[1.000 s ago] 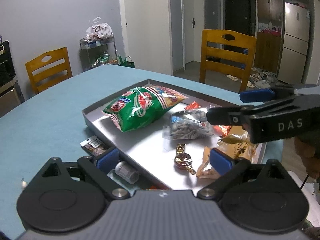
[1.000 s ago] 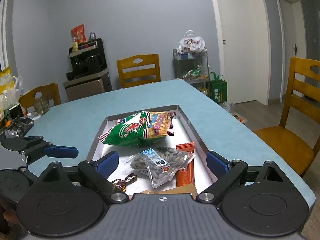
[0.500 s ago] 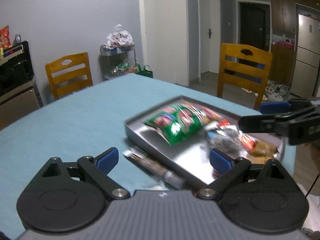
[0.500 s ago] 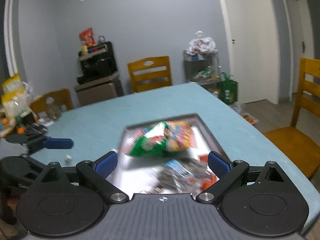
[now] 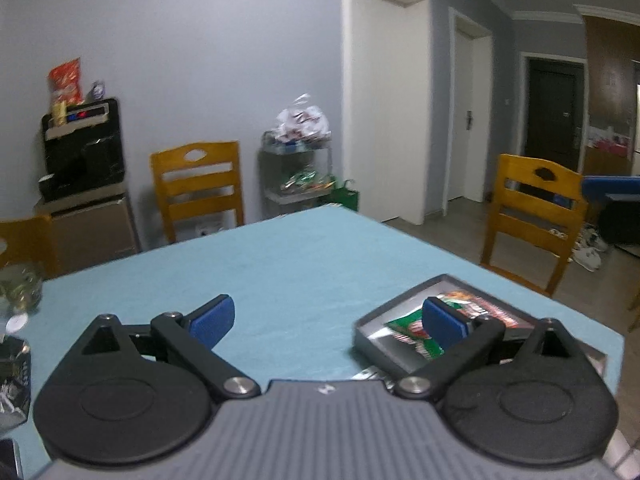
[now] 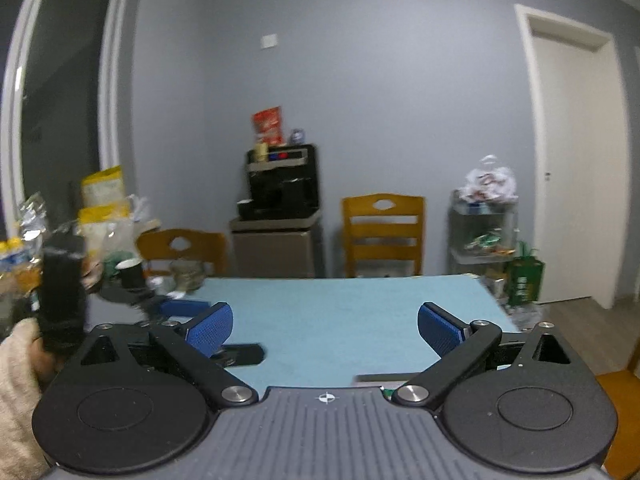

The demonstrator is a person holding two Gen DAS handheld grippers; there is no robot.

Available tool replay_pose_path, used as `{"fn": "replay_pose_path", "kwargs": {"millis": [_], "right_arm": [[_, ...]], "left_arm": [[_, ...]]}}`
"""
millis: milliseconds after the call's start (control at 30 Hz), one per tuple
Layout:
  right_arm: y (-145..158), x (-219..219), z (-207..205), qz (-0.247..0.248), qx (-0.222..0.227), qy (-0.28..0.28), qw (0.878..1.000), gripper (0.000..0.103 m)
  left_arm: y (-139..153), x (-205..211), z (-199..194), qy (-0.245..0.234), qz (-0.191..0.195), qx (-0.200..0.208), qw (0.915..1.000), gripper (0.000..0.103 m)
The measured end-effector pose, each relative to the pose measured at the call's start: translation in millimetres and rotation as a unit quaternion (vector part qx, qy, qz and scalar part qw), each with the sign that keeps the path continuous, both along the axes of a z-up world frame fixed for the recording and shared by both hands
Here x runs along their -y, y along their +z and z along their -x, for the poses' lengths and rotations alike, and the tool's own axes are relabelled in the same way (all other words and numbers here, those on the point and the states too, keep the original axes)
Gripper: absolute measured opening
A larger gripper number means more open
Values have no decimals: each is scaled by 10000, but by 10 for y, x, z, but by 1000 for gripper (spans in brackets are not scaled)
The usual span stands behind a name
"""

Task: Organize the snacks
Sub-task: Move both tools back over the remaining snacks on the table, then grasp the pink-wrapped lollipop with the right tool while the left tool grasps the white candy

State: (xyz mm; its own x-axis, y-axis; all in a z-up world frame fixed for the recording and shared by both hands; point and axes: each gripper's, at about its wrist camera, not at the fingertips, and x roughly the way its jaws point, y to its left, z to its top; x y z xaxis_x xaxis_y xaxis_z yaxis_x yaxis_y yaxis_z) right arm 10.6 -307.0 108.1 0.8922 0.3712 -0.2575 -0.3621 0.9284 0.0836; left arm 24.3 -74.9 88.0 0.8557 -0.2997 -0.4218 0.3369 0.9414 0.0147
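Note:
In the left wrist view, the grey metal tray sits low right on the blue table, with the green snack bag in it, partly behind my right finger. My left gripper is open and empty, raised above the table left of the tray. In the right wrist view, my right gripper is open and empty, raised and pointing across the table; only a sliver of the tray rim shows under it. The left gripper shows at the left there, held by a hand.
Blue table with wooden chairs around it. A coffee machine on a cabinet and a snack-laden cart stand by the far wall. Bottles, jars and bags clutter the table's left end.
Both grippers have lifted and pulled back from the tray, tilting up. The tray and snacks dropped to the bottom of both views. Both stayed open and empty.

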Motion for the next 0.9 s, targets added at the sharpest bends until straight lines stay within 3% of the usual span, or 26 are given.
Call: {"fn": "replay_pose_path", "kwargs": {"millis": [267,400,600,700,900], "right_arm": [[-222,-369,-74,515,-200,55,9985,100],[-408,-467,-115,684,-429,41,9967,100],[-756,-579,-107,543,-904,312,9939,100],[-962,-633,-141,382,-1186,350,9916,96],[-1244,-812,-234,378,-1643,268,9853,78]], "left_arm": [[-365,-368,-268,596,-123,-337,9976,101],[-580,-584,-402,787,37,-572,9952,101],[-838,-662,-487,808,-132,-773,9936,101],[-934,-655,-478,655,-241,-854,9939,101],[-1223,-666,-475,742,-295,-1260,9888,101]]}}
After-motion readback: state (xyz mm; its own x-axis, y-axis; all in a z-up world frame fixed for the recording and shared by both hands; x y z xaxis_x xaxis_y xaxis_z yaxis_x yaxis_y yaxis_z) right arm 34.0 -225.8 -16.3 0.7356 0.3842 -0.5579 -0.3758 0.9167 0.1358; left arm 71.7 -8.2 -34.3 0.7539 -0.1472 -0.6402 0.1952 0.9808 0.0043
